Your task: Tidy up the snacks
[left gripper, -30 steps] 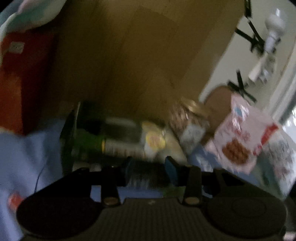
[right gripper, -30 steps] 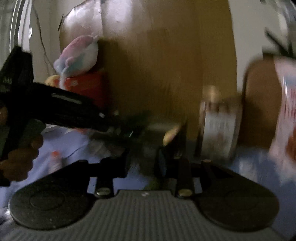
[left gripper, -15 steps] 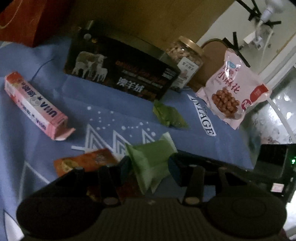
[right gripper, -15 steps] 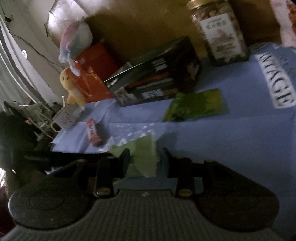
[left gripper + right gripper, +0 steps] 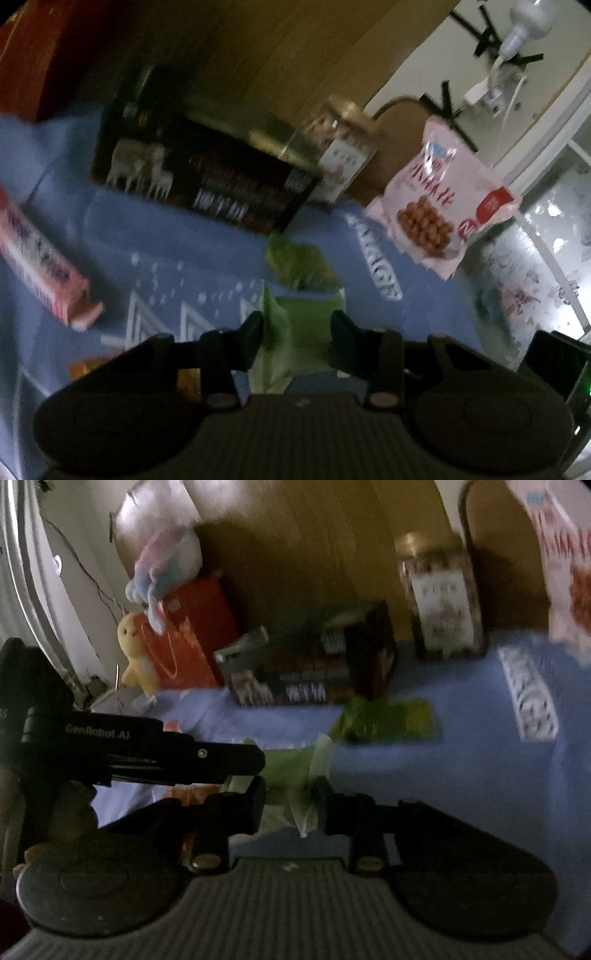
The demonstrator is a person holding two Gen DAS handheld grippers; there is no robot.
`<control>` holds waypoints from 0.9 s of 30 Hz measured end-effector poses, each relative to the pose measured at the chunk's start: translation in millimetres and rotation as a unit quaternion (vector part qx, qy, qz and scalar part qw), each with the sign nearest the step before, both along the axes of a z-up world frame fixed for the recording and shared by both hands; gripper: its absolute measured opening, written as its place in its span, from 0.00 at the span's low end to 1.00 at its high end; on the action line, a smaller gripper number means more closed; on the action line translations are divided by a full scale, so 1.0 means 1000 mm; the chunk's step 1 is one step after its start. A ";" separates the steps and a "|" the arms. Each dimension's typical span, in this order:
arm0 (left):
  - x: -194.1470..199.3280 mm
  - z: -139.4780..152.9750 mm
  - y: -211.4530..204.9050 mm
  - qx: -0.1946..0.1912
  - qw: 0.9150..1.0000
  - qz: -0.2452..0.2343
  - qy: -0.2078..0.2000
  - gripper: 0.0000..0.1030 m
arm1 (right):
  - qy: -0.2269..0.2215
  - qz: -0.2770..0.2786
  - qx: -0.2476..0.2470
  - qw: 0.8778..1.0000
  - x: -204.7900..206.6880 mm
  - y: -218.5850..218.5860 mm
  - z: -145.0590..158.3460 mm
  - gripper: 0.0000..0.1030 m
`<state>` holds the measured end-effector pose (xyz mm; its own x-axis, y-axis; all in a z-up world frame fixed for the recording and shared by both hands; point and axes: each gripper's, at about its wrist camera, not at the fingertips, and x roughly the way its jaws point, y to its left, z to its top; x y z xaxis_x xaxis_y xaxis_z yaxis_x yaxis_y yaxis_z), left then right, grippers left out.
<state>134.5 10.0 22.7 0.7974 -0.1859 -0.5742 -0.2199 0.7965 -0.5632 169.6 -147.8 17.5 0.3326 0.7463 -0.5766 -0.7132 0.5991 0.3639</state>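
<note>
**Item, nearest:** pale green, soft plastic snack sachet [image 5: 295,325], lying on the blue printed cloth [image 5: 184,251] between the fingers of both tools. Judged light, limp and crinkly; likely to fold or slip. Best taken across a flat sealed edge, not the puffed middle.

**Left gripper** [image 5: 297,326]: jaws closing, sachet between them; contact of the pads cannot be told through the blur.

**Right gripper** [image 5: 290,799]: jaws closing on the same sachet's near end; contact likewise unclear.

**Beside:** orange flat packet [image 5: 83,367], partly hidden.

**Further:** second, darker green flat packet [image 5: 301,262]; pink oblong carton [image 5: 40,266] with an open end flap.

**Far row:** black rectangular box with sheep print [image 5: 199,184]; clear jar with gold lid [image 5: 341,147]; pink pillow bag of round snacks [image 5: 439,199], leaning upright.

**Surface:** cloth-covered desk, soft and wrinkled; packets may drag on it.

**Room:** dim; brown wooden panel [image 5: 258,55] behind, red bag [image 5: 192,627] with plush toys at the left.
</note>
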 end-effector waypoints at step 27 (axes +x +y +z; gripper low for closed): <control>0.110 0.039 0.097 0.101 0.991 0.086 -0.023 0.41 | -0.098 -0.005 0.015 0.995 0.108 0.127 0.012 0.44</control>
